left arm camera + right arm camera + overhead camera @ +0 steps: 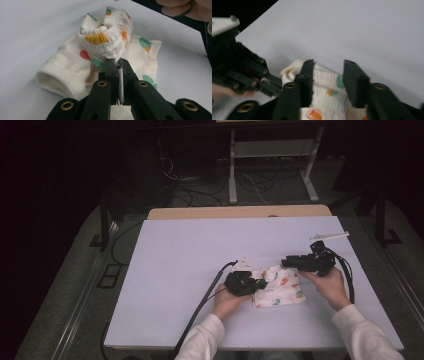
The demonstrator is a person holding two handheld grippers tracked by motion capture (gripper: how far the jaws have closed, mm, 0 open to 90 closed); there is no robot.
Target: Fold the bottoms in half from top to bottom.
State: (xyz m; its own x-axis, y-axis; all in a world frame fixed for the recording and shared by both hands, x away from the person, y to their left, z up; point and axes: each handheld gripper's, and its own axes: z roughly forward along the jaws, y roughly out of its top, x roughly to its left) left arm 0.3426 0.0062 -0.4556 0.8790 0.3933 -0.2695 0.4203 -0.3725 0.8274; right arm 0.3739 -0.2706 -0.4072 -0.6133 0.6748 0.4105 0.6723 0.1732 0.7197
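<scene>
Pinching the stretchy waistband of the little printed baby pants (pixel 100 50), the left gripper (pixel 117 62) holds tight. The right gripper (pixel 328 72) hangs wide open over them.

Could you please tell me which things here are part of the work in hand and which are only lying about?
In use:
- printed baby shorts
- left gripper, shut on the gathered waistband
- right gripper, open, jaws either side of the waistband

Lying about:
- white strip at the table's far right
</scene>
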